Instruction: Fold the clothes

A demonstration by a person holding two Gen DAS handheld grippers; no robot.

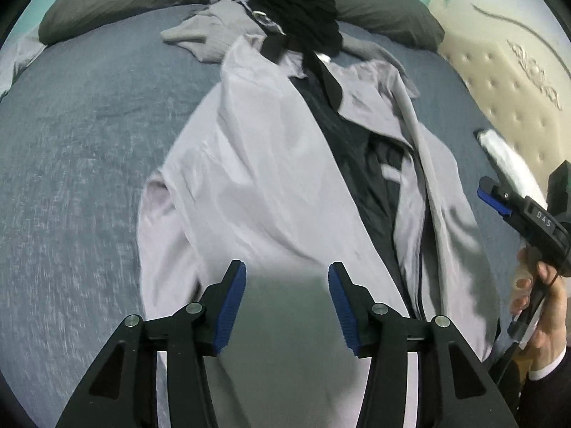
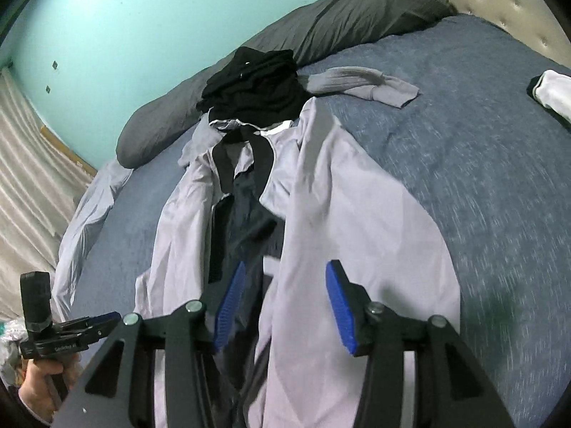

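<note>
Jacket (image 1: 257, 178) is spread open lengthwise on the bed (image 1: 71, 142), unfolded; black clothes (image 1: 296, 3) are heaped at 12 o'clock. Left gripper (image 1: 287, 303) and right gripper (image 2: 282, 303) are held wide open, empty.

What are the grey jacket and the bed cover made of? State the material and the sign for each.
Grey jacket: seemingly a thin synthetic weave such as nylon, with a slight sheen and crisp, shallow creases; its dark lining looks smooth too.
Bed cover: apparently a matte, heathered blue fabric, perhaps jersey or brushed cotton, with no shine.
</note>
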